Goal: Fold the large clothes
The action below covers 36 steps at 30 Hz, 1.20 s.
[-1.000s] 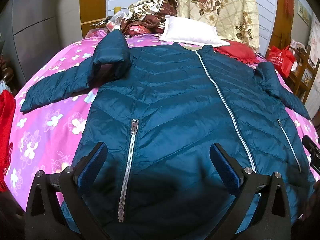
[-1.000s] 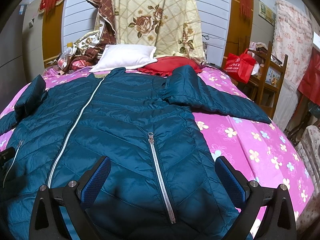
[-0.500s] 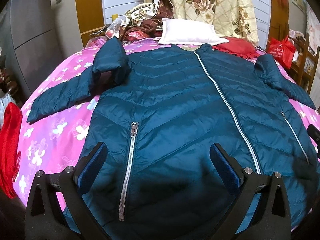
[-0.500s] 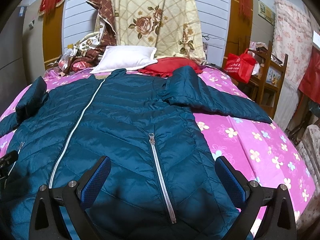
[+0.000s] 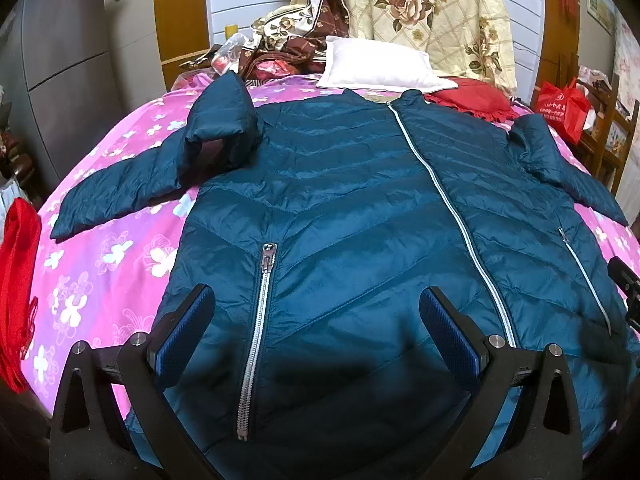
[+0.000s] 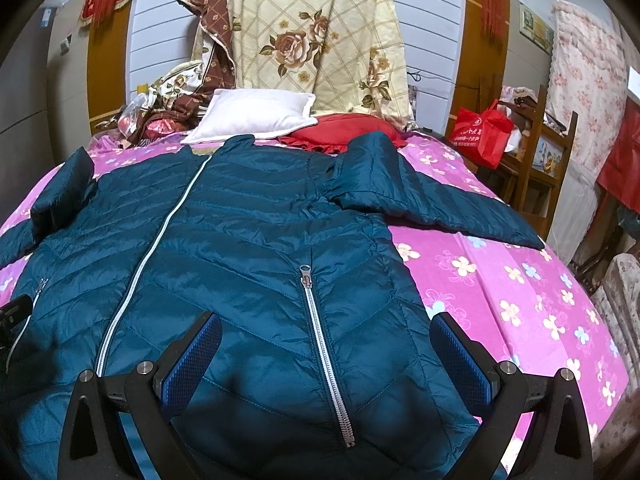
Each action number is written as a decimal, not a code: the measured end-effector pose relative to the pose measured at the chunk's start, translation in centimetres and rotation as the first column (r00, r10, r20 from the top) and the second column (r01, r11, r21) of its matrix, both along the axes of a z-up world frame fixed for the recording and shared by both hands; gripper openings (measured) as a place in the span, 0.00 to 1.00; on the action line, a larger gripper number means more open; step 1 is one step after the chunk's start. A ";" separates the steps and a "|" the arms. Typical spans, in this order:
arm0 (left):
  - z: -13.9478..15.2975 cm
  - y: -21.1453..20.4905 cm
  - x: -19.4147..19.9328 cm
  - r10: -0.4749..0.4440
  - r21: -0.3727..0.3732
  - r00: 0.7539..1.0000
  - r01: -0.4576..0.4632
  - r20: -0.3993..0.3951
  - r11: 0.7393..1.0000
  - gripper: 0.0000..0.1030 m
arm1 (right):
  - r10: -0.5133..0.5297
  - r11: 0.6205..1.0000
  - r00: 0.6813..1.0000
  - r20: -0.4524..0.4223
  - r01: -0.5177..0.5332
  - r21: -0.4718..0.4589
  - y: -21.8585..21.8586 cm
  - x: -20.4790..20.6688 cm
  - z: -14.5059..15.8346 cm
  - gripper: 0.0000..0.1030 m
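Observation:
A dark teal quilted jacket [image 5: 344, 208] [image 6: 240, 248] lies flat, front up and zipped, on a pink flowered bedspread [image 5: 100, 264] [image 6: 500, 280]. Both sleeves stretch outward, each bunched up at the shoulder: the left sleeve [image 5: 132, 184] and the right sleeve [image 6: 432, 204]. My left gripper [image 5: 316, 312] hovers open over the hem, its fingers either side of the left pocket zip [image 5: 258, 328]. Above the hem on the other half, my right gripper [image 6: 324, 340] stands open astride the right pocket zip [image 6: 324, 352]. Neither holds anything.
A white pillow [image 5: 380, 68] [image 6: 256, 114] and a red cushion [image 6: 344, 130] lie at the head of the bed under a hanging floral quilt [image 6: 320, 32]. A red bag [image 6: 482, 132] sits on wooden shelving at the right. Red cloth [image 5: 16, 280] hangs at the bed's left edge.
The left wrist view has risen and pulled back a little, so more of the room and bed shows. The right gripper has barely moved. The jacket lies as before.

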<state>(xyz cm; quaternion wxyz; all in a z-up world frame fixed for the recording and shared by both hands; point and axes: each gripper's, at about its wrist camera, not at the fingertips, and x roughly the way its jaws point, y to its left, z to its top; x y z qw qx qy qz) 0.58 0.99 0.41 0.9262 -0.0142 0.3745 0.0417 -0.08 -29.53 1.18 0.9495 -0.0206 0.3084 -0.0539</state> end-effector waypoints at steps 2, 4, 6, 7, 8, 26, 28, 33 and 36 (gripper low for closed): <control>0.0 0.0 0.0 0.000 -0.002 1.000 0.000 0.000 1.000 1.00 | 0.000 1.000 1.000 0.001 0.000 0.001 0.0 0.0 0.0 1.00; 0.0 0.0 0.0 0.000 0.000 1.000 0.000 -0.001 1.000 0.99 | 0.000 1.000 1.000 0.000 0.000 0.001 0.0 0.0 0.0 1.00; 0.0 0.0 0.0 0.000 0.000 1.000 0.000 0.000 1.000 1.00 | 0.000 1.000 1.000 0.001 0.000 0.001 0.0 0.0 0.0 1.00; 0.0 0.0 0.0 0.000 0.000 1.000 0.000 0.000 1.000 1.00 | 0.000 1.000 1.000 0.002 0.000 0.001 0.0 0.0 0.0 1.00; 0.0 0.0 0.0 0.000 0.000 1.000 0.000 0.001 1.000 1.00 | 0.000 1.000 1.000 0.002 0.000 0.002 0.0 0.0 0.0 1.00; 2.6 5.1 1.8 0.077 -0.072 0.997 -0.077 -0.004 0.994 1.00 | 0.037 0.999 0.999 0.001 -0.037 0.024 0.3 0.1 -0.1 1.00; 3.6 9.3 3.4 0.143 -0.125 0.989 -0.146 -0.037 0.981 1.00 | 0.041 0.999 0.999 0.003 -0.041 0.023 0.3 0.0 -0.1 1.00; 3.1 21.4 6.9 0.390 -0.020 0.919 -0.392 -0.054 0.920 1.00 | 0.034 0.998 0.999 0.005 -0.034 0.049 -0.2 0.0 0.0 1.00; 1.0 27.9 8.5 0.497 0.094 0.865 -0.490 -0.072 0.867 1.00 | 0.031 0.998 1.000 0.003 -0.032 0.057 -0.3 0.0 -0.1 1.00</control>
